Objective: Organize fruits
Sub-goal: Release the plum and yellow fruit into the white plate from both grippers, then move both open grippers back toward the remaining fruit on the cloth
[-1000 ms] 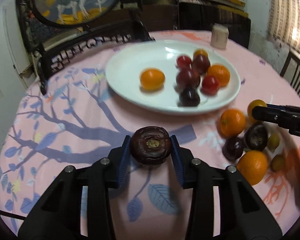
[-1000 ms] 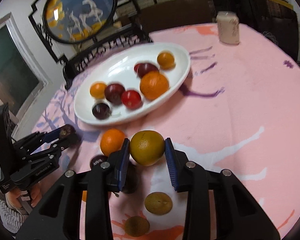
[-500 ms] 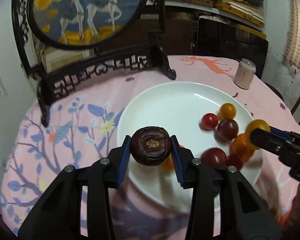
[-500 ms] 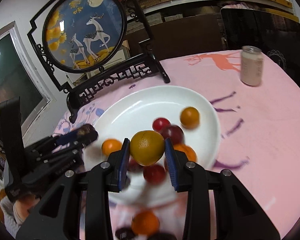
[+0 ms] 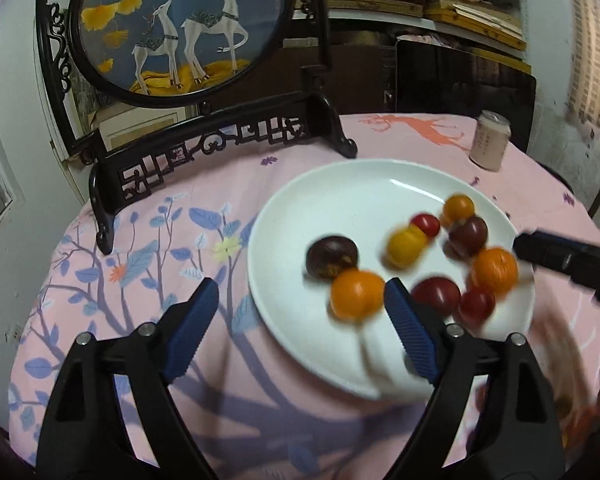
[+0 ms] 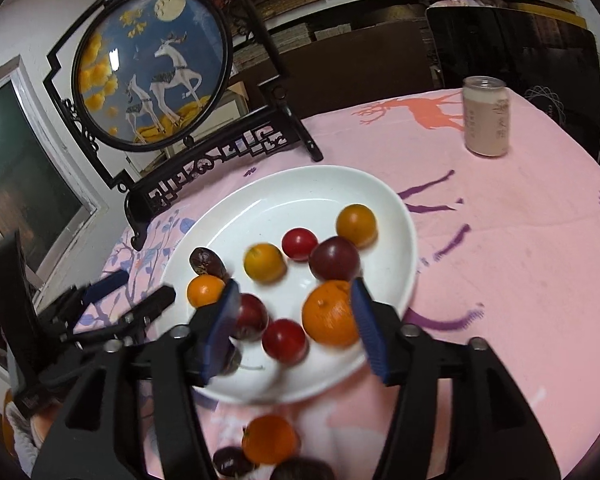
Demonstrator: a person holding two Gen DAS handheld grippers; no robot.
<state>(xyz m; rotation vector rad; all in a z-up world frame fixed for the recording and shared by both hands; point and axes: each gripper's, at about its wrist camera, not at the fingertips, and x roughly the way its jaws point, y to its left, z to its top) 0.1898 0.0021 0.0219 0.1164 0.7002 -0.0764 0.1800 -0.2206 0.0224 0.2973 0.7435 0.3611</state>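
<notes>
Left wrist view: the left tool [image 5: 296,304] hangs over the near edge of the white plate [image 5: 324,188], blue pads spread wide with nothing between them. On the plate sits a dark brown fruit [image 5: 331,257], touching an orange fruit [image 5: 357,295] just in front of it. A blurred yellow fruit [image 5: 406,245] lies near the middle, with a small red one [image 5: 427,224] beside it. Further right are a dark plum [image 5: 468,235], a big orange [image 5: 494,270] and two reds near the rim. The right tool [image 5: 564,258] pokes in at the plate's right edge (only its dark tip shows here). A can [image 5: 491,141] stands on the pink tabletop [image 5: 148,240] behind.

Right wrist view: the right tool [image 6: 294,324] is also wide open and empty above the plate [image 6: 396,208]. The yellow fruit [image 6: 264,262] rests mid-plate, the dark brown fruit [image 6: 207,262] at the left rim. The left tool [image 6: 136,292] sits open just left of the plate. An orange [image 6: 270,438] and dark fruits lie on the tabletop [image 6: 520,240] below the plate.
</notes>
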